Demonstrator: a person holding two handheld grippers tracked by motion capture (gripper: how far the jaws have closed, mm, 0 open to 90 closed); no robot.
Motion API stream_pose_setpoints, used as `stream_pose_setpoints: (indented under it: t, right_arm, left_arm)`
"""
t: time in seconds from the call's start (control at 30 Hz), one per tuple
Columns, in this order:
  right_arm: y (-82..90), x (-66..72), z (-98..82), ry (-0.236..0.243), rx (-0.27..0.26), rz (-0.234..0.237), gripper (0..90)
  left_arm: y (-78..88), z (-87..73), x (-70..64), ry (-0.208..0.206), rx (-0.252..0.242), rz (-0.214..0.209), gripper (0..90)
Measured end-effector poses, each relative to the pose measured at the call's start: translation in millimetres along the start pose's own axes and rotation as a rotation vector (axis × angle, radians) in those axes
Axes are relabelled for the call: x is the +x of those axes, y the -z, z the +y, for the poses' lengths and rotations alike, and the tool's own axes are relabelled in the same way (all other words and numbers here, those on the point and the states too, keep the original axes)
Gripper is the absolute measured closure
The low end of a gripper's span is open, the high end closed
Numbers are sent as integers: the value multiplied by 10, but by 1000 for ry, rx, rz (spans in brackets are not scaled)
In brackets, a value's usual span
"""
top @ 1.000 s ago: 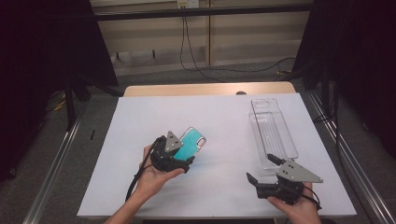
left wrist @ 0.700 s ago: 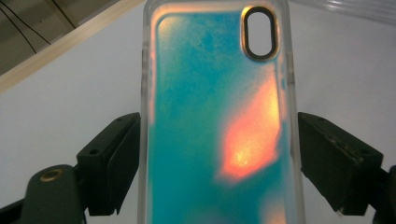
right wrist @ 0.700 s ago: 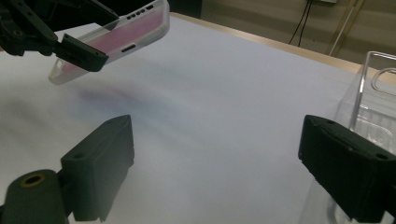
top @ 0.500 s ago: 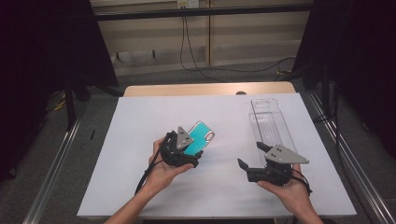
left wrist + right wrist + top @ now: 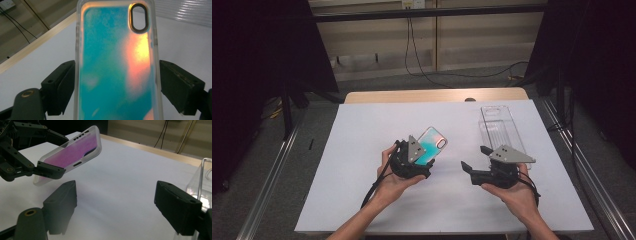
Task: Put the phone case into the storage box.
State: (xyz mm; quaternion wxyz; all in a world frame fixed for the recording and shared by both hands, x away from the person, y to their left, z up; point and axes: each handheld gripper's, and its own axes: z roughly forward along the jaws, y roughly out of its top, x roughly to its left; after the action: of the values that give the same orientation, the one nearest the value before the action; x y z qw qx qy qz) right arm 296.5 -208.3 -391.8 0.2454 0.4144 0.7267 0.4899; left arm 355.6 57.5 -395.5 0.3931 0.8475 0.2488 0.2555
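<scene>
Left gripper (image 5: 424, 162), mid-table: its jaws are clamping a phone case (image 5: 432, 145) by the long edges, one pad against each side. In the left gripper view the case (image 5: 116, 65) is standing straight up between the two black jaws, teal fading to orange-pink, with a clear rim and an oval camera cutout near the top right. In the high view the case is angling up and away from the hand, lifted off the white table sheet (image 5: 362, 150). A black cable is trailing from this gripper down along the left forearm.

Right gripper (image 5: 473, 161), near the table's right side: its jaws are standing apart with nothing between them; they have just been closing a little, yet only bare sheet is showing in the gap. It is pointing leftward at the held case. In the right gripper view the case (image 5: 72, 152) is appearing purple-pink, tilted, pinched at its lower end by the other gripper's jaws at upper left, and hanging above the sheet well ahead of the right jaws.

Further out: a clear plastic tray (image 5: 502, 131) is lying flat on the sheet just beyond the right gripper, its near end passing behind the grey plate. Its corner (image 5: 203, 177) is showing at the right edge of the right gripper view. A pale wooden table edge (image 5: 437, 95) is running along the far side.
</scene>
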Motion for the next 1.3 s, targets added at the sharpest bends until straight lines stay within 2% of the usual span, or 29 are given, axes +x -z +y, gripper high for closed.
stream_pose_setpoints:
  t: [0.07,0.2,0.23,0.27,0.3,0.33,0.37,0.43,0.5,0.57,0.63,0.67,0.93,0.97,1.23,1.3]
  right_arm:
    - [-11,-1,33,-2,-3,0,202]
    - [-30,12,102,-38,-8,2,230]
    - [-41,12,116,-46,6,10,238]
    - [-65,18,145,-49,44,11,250]
    - [-65,18,145,-49,44,11,250]
    - [-86,20,166,-49,73,17,265]
    - [-86,20,166,-49,73,17,265]
    - [-118,37,185,-62,116,16,269]
    - [-130,42,188,-62,124,13,278]
    - [-155,54,213,-90,156,25,296]
    - [-161,55,222,-96,157,28,310]
    - [-174,62,243,-118,164,21,321]
    - [-255,84,303,-142,229,26,343]
    - [-280,85,316,-161,254,23,363]
    - [-360,90,367,-229,296,36,411]
    - [-388,103,385,-252,323,33,417]
  left_arm:
    - [0,-2,-11,-10,-3,8,173]
    - [10,-12,-41,-19,-14,22,173]
    - [9,-16,-50,-25,-13,25,173]
    - [8,-21,-61,-28,-16,30,173]
    - [11,-26,-69,-30,-12,30,173]
    - [16,-31,-76,-38,-9,33,173]
    - [18,-41,-91,-35,-18,36,173]
    - [25,-63,-107,-32,-24,37,173]
    - [21,-80,-116,-34,-22,39,173]
    - [17,-89,-117,-30,-20,41,173]
    - [14,-103,-124,-25,-21,45,173]
    - [9,-110,-134,-22,-24,47,173]
    - [-11,-119,-225,-64,-37,73,173]
    - [-19,-125,-232,-61,-34,71,173]
    - [3,-123,-257,-82,-47,89,173]
    - [4,-123,-274,-89,-55,97,173]
